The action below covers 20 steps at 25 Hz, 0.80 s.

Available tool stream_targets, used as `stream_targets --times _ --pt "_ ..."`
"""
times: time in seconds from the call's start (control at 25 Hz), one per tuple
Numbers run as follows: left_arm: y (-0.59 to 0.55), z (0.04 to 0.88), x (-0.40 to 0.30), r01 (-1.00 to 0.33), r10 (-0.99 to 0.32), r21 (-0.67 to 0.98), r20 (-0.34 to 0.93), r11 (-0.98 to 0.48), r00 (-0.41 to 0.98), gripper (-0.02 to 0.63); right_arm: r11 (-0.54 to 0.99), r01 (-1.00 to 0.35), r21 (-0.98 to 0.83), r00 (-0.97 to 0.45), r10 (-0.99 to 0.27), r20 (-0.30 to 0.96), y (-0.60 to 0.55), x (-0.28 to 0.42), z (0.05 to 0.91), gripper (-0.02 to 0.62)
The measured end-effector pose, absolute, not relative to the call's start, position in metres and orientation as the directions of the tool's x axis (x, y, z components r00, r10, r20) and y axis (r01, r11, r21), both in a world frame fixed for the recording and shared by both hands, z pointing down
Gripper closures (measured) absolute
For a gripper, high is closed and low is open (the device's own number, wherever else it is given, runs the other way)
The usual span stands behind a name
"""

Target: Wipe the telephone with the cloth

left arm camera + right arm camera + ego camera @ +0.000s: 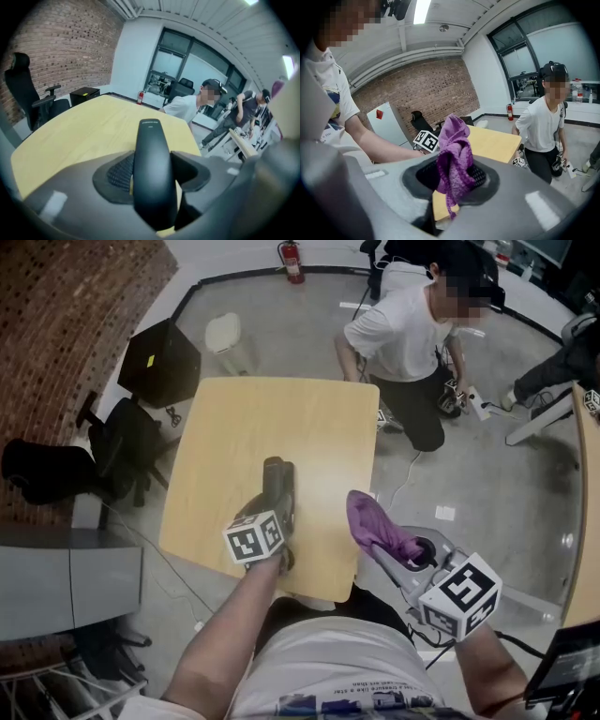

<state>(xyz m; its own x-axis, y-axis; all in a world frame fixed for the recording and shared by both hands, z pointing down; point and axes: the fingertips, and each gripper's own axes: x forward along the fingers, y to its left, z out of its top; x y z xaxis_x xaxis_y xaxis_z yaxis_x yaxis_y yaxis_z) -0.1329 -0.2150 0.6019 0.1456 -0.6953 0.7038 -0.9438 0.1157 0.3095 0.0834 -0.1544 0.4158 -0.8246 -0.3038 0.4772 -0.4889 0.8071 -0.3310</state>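
The cloth (454,150) is pinched in the right claw (454,180) for wiping, the telephone (152,168) clamped steady in the left claw (280,519).

Head view overhead; gripper views (close, low) share table (234,427)

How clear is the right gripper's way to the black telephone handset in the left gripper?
Probably yes. The right gripper, shut on a purple cloth, hangs beside the left gripper, which clamps the black telephone handset over the wooden table. Nothing stands between them, and the handset's far end is bare.
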Motion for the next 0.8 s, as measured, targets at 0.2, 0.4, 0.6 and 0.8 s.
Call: stream_targets --times 0.2,0.4,0.6,0.8 --pt "-0.215 0.617 -0.138 -0.955 -0.675 0.267 0.729 0.128 0.113 0.349 0.799 -0.495 -0.341 -0.820 -0.299 0.488 -0.153 0.087 0.420 0.509" --pt "-0.214 0.626 -0.126 -0.964 -0.655 0.240 0.747 0.111 0.110 0.348 0.789 -0.503 -0.353 -0.816 -0.299 0.495 -0.151 0.099 0.426 0.509" --pt "-0.216 0.633 -0.124 -0.973 -0.638 0.209 0.764 0.100 0.098 0.348 0.790 -0.495 -0.361 -0.820 -0.288 0.495 -0.151 0.098 0.426 0.509" --pt "-0.215 0.640 -0.121 -0.981 -0.618 0.174 0.782 0.088 0.083 0.348 0.789 -0.495 -0.363 -0.820 -0.286 0.496 -0.152 0.096 0.426 0.509"
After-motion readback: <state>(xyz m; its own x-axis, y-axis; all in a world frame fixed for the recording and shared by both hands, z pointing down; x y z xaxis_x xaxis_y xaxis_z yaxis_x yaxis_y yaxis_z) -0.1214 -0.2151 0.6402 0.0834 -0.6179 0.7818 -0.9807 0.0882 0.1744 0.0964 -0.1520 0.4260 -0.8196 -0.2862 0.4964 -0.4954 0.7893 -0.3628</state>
